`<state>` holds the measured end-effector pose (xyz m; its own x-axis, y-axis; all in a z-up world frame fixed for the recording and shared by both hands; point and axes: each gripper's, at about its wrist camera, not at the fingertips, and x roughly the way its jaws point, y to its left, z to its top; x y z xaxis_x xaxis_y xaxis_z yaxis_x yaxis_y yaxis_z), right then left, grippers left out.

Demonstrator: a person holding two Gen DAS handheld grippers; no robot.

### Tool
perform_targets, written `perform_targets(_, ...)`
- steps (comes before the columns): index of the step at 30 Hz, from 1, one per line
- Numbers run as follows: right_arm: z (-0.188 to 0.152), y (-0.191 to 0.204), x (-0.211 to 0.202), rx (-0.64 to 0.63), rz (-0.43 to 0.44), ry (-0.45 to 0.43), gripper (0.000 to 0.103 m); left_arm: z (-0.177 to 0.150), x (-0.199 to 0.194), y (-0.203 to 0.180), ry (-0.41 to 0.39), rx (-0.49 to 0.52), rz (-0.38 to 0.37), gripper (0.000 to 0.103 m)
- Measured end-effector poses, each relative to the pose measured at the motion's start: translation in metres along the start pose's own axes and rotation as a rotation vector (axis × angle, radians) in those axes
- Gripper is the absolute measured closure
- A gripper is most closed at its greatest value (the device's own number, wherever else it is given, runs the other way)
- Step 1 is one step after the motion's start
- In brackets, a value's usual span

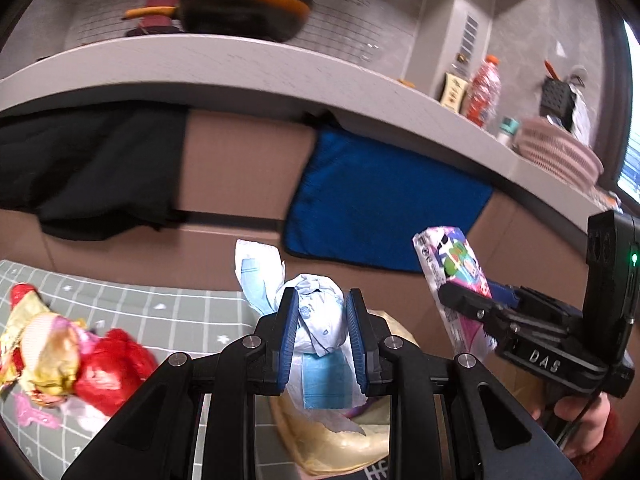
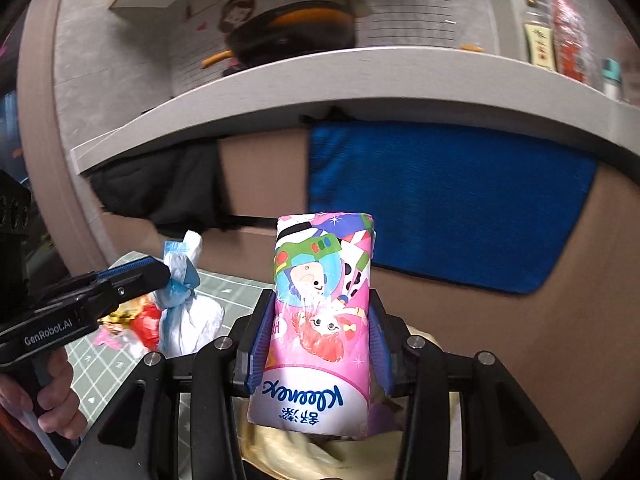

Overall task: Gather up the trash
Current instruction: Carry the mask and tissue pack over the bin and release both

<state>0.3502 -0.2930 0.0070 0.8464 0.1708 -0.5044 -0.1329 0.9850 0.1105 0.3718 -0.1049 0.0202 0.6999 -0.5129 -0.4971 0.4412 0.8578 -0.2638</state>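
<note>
Furthest left, down on the checked floor mat [image 1: 132,304], a heap of red and gold wrappers [image 1: 68,344] lies low and to the left of the left tongs [image 1: 322,320], well apart from them and not yet gathered.

The left tongs are closed on a crumpled white and blue wad [image 1: 320,312]; its long axis runs up out of the pads, one tail standing above the tips and the rest hanging below. Directly under these tongs sits a pale yellow bag [image 1: 340,440], which I take to be the trash bag, so the drop lies almost straight down.

To their right the right tongs [image 2: 322,344], level with them and near, grip a pink Kleenex tissue pack [image 2: 320,320] across its short width, long axis standing up past the tips. The same yellow material shows under it.

Both tongs tilt somewhat downward toward the cabinet front [image 1: 240,168], the person's hands on the grips below. Either hand seems equally near the bag.
</note>
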Motion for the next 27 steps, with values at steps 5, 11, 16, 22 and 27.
perform_targets(5, -0.01, -0.021, 0.003, 0.051, -0.021, 0.007, 0.062, -0.011, 0.023, -0.013, 0.056, 0.009, -0.02, 0.078)
perform_targets(11, -0.018, -0.032, 0.017, 0.07, -0.026, 0.035, 0.062, -0.021, 0.048, -0.019, 0.106, 0.015, -0.028, 0.078)
perform_targets(16, -0.027, -0.044, 0.029, 0.102, -0.029, 0.065, 0.062, -0.027, 0.065, -0.018, 0.131, 0.013, -0.041, 0.078)
perform_targets(22, -0.037, -0.052, 0.045, 0.123, -0.03, 0.103, 0.061, -0.033, 0.085, -0.012, 0.181, -0.012, -0.068, 0.078)
perform_targets(27, -0.048, -0.055, 0.058, 0.137, -0.033, 0.138, 0.061, -0.042, 0.097, -0.008, 0.22, -0.027, -0.076, 0.078)
